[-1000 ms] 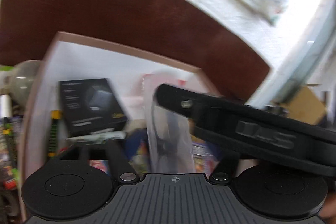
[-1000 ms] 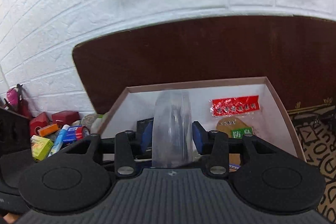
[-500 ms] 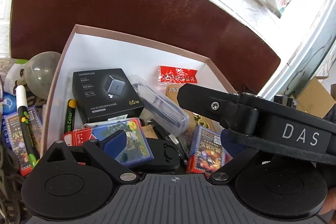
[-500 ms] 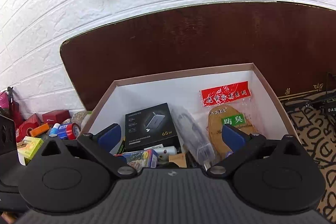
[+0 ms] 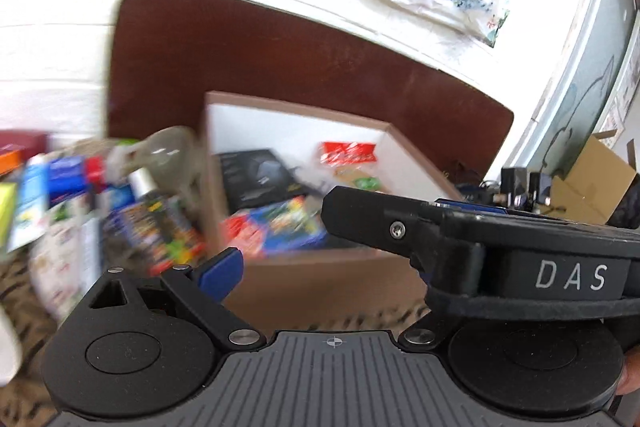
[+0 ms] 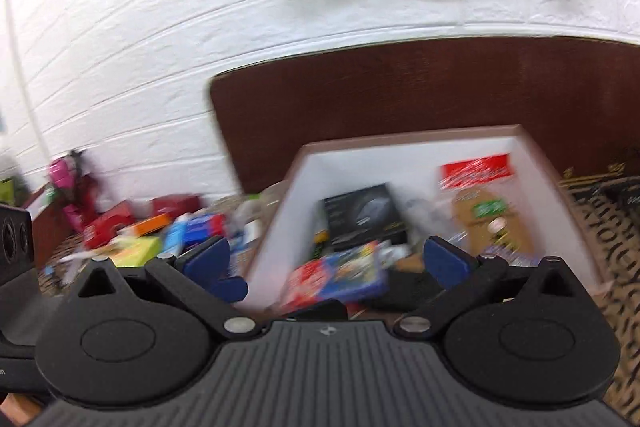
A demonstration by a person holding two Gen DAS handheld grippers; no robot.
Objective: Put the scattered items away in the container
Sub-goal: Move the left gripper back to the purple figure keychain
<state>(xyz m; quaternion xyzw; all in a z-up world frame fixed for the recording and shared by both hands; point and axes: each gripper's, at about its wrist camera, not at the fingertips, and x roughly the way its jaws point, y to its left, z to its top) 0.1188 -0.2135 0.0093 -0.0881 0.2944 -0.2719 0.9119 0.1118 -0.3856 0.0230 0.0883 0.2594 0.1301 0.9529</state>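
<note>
The right gripper [image 6: 326, 263] has its blue pads spread wide with nothing between them, just short of the cardboard box [image 6: 412, 139]; the left gripper [image 5: 320, 267] shows one blue pad and looks spread too, empty. Left of the box lies the loose pile [image 5: 100, 199]: small printed cartons, light and stiff, best pinched across flat faces. A clear round bulb [image 5: 168, 151] looks slippery and fragile. A woven patterned mat [image 6: 612, 247] lies beneath
</note>
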